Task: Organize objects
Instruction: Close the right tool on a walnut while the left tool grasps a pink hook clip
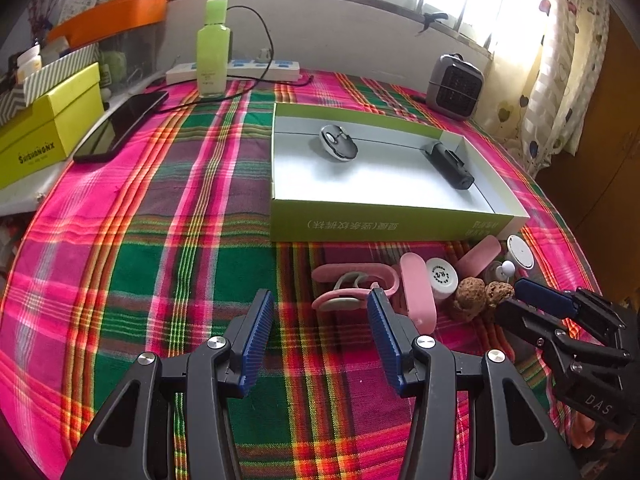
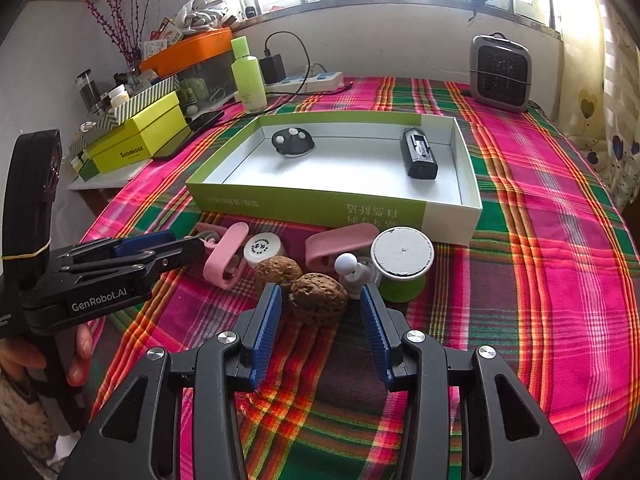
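"GenRobot.AI" on left tool (image 2: 160,246)

Two walnuts (image 2: 318,298) are counted beside two pink cases (image 2: 222,258). In one green box (image 2: 332,206), one mouse (image 2: 292,142) and one black device (image 2: 418,158) are seen. Two grippers (image 2: 320,312) are noted.

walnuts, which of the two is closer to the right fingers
The nearer walnut, lying just ahead between the right gripper's open fingers; the other walnut sits behind, to its left.
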Demonstrator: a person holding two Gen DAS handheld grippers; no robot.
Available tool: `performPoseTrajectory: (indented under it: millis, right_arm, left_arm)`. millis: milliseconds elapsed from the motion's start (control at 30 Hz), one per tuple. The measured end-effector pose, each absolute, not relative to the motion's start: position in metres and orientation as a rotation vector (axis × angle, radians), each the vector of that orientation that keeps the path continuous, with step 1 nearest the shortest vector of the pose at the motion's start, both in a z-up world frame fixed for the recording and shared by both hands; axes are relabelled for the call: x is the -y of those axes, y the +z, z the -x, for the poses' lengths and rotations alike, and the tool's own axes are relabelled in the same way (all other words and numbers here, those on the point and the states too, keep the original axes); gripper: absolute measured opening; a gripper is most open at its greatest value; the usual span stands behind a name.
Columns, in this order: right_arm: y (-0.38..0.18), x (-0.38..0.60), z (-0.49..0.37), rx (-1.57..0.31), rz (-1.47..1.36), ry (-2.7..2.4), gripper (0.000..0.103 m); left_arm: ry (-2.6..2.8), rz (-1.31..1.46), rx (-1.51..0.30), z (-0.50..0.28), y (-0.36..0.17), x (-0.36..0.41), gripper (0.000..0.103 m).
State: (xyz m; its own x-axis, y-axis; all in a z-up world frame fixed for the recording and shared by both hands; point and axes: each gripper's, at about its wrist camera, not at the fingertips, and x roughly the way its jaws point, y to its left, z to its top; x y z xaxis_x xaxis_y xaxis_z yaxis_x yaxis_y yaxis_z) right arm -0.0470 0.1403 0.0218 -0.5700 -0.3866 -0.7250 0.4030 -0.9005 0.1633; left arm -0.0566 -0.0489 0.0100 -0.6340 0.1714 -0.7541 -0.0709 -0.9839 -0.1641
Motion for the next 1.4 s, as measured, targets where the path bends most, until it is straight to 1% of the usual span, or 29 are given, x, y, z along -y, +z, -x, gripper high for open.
performPoseTrajectory:
  millis: [100,333,400,433,467,667,933,1100,1167,1400]
  right_arm:
    - [0.021,-0.138,0.049,-0.031,-1.128,-2.442,0.043]
    - [0.02,-0.138,0.05,-0.034,-1.129,-2.441,0.042]
    - [0.02,-0.138,0.049,-0.033,-1.126,-2.437,0.04]
    - [0.019,-0.138,0.049,-0.035,-1.128,-2.436,0.035]
    - [0.019,-0.138,0.049,-0.037,-1.129,-2.438,0.034]
    - [0.019,-0.138,0.049,-0.033,-1.127,-2.44,0.034]
    - [0.019,-0.143,0.045,-0.04,-1.13,-2.454,0.034]
    - [0.019,-0.146,0.042,-0.033,-1.132,-2.459,0.034]
    - [0.02,-0.147,0.042,-0.028,-1.132,-2.458,0.034]
    - [0.019,-0.147,0.043,-0.027,-1.134,-2.457,0.034]
  left_arm:
    - [2.704,1.273,0.147,0.059,0.01,0.046,0.048]
    - [2.656,1.255,0.173,0.058,0.011,0.042,0.048]
    - [2.647,1.254,0.161,0.058,0.01,0.041,0.048]
    - [2.647,1.255,0.157,0.058,0.01,0.04,0.048]
    - [2.648,1.256,0.147,0.059,0.01,0.04,0.048]
    - [2.673,1.249,0.127,0.06,0.013,0.042,0.048]
    - [2.654,1.234,0.034,0.066,0.013,0.039,0.048]
    - [2.653,1.196,-0.1,0.067,0.015,0.031,0.048]
    - [2.64,1.188,-0.128,0.069,0.014,0.029,0.048]
    - [2.609,1.224,-0.126,0.079,0.008,0.028,0.048]
